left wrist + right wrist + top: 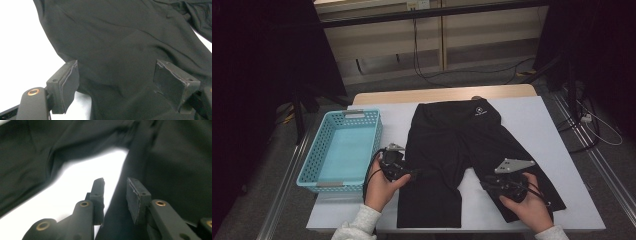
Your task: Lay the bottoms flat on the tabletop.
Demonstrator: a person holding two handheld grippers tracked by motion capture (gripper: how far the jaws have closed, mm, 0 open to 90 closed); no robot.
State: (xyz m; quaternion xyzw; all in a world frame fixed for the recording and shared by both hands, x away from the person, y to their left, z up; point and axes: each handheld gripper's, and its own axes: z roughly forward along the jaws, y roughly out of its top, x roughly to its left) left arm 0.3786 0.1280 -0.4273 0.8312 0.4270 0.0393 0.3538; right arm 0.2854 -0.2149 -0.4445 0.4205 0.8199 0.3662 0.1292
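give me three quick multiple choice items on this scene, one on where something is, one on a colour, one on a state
1. Where does the basket stand relative to the black shorts?
A. at their left on the table
B. on top of them
C. at their right

2. What colour is the basket?
A. red
B. light blue
C. black

3. How do the left gripper's jaws stand?
A. shut tight on the basket rim
B. wide apart over the fabric of the shorts
C. closed on a cable

Answers: 1 A, the high view shows it beside the shorts' left edge. 2 B, its perforated walls are light blue. 3 B, the left gripper view shows a broad gap between the pads with black fabric behind.
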